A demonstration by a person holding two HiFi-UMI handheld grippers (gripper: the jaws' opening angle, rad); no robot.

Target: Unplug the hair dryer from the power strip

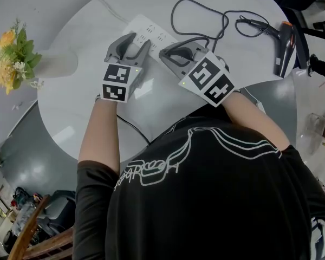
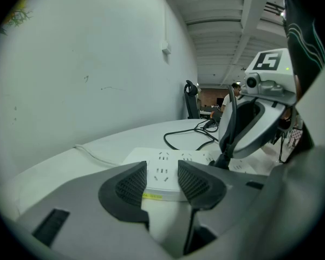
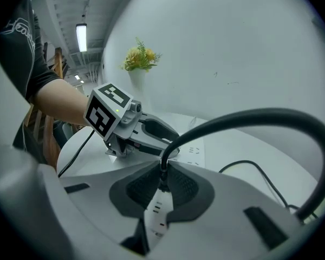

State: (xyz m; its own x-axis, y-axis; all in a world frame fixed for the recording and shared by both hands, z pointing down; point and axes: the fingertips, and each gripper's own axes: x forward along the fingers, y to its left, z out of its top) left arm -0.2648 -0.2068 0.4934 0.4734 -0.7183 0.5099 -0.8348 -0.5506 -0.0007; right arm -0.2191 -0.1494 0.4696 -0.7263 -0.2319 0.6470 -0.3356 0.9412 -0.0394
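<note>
On the white power strip [image 1: 151, 30], the right gripper [image 1: 171, 51] clamps the black plug [image 3: 162, 173] of the hair dryer [image 1: 284, 43]; the left gripper [image 1: 134, 40] stands wide over the strip's end.

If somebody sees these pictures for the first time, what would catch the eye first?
The eye first falls on the right tool, shut on the black plug at the white power strip in the middle of the round table. Beside it, the left tool stands with its jaws apart at the strip's near end. The black hair dryer lies near the table's right edge.
</note>
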